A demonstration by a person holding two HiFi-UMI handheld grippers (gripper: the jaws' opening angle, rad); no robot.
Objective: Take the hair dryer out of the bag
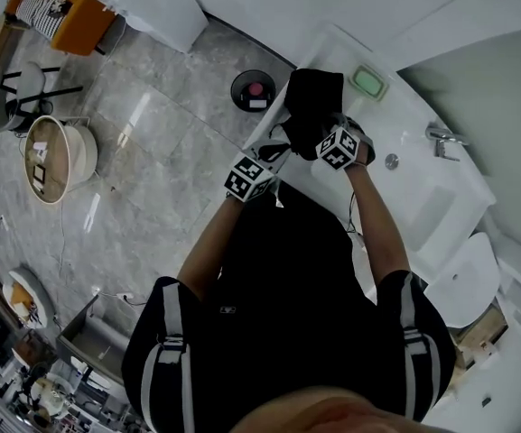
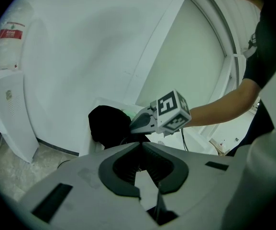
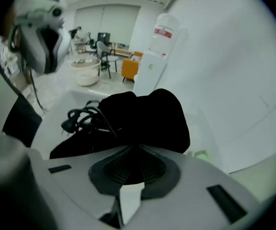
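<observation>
A black bag (image 1: 314,105) lies on the white counter (image 1: 337,48), left of the sink. In the right gripper view a coiled black cord with a plug (image 3: 78,119) sticks out of the bag (image 3: 147,116). The hair dryer itself is hidden inside. My right gripper (image 3: 133,148) points steeply down, its jaws closed on the bag's near fabric. My left gripper (image 2: 140,145) is shut with its tips at the bag's (image 2: 108,123) near edge. Whether it pinches cloth I cannot tell. The right gripper's marker cube (image 2: 172,111) hangs just beyond the left gripper.
A green soap dish (image 1: 368,81) sits behind the bag. The faucet (image 1: 442,136) and sink basin (image 1: 427,207) are to the right. On the floor to the left stand a small round bin (image 1: 253,89) and a water dispenser (image 3: 153,56).
</observation>
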